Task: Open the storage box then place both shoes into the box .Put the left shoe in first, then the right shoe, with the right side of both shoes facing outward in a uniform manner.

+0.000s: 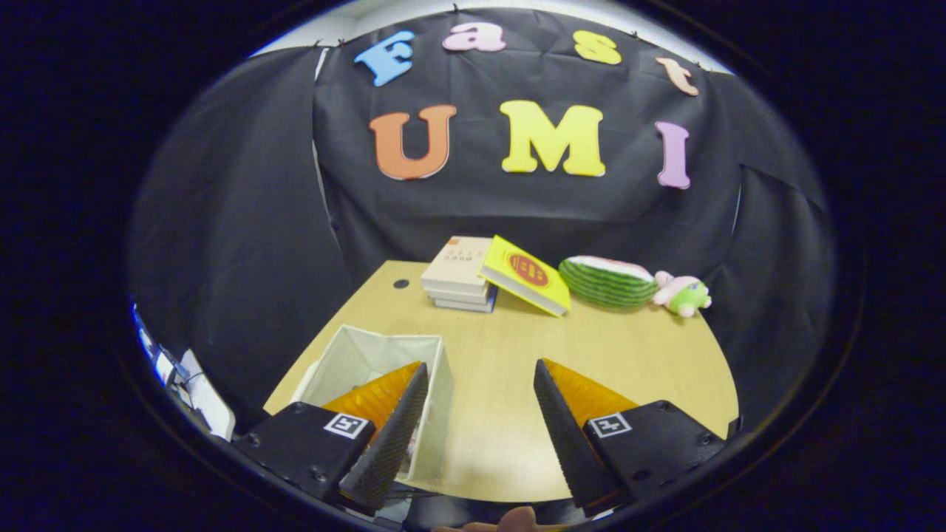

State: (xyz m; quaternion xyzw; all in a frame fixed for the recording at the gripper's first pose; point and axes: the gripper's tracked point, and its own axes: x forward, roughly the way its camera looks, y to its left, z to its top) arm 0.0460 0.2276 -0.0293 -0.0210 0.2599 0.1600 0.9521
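Storage box (369,355) standing on the tabletop (517,384) with its top open and pale lining showing, partly behind the one finger of the gripper (480,414). No telling from here whether anything lies at the bottom of the box. Fingers spread wide, pinching nothing, bare tabletop between them. Beyond the box, toward the booth wall: a stack of books (458,284), a yellow book (526,275) leaning against that stack, then a watermelon plush (607,281) and a small pink and green plush toy (684,293) further along from the box. Risks as judged: soft box walls likely to buckle or slide if nudged by a finger; shoes possibly taken in the wrong order or turned the wrong way, spoiling the uniform facing.
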